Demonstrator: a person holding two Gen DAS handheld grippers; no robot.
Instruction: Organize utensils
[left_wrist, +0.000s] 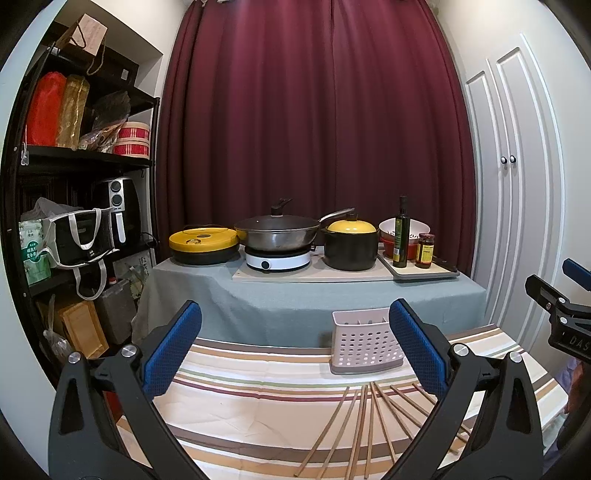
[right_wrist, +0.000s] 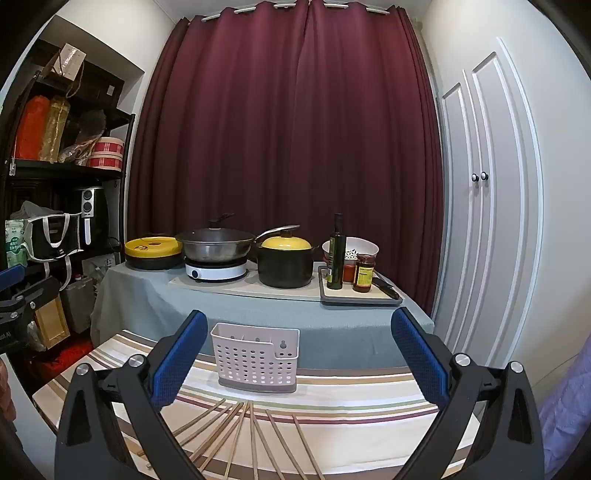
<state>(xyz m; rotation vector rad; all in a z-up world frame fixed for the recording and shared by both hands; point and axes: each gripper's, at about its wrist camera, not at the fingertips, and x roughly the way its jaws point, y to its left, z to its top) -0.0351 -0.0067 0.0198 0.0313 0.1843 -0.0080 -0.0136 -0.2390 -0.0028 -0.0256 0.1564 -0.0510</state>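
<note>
Showing partial lettering "DAS", right hand-held gripper (left_wrist: 570, 325) body.

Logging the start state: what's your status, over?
Left gripper and right gripper both open, empty. Chopsticks fanned loose on striped cloth, utensil holder upright behind them. Nothing in the way.

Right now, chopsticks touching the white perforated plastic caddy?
Apart. The right wrist view shows striped cloth between the fanned wooden chopsticks and the caddy.

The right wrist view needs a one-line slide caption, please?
Open right gripper hovers over fanned chopsticks before an empty holder on striped cloth.
</note>
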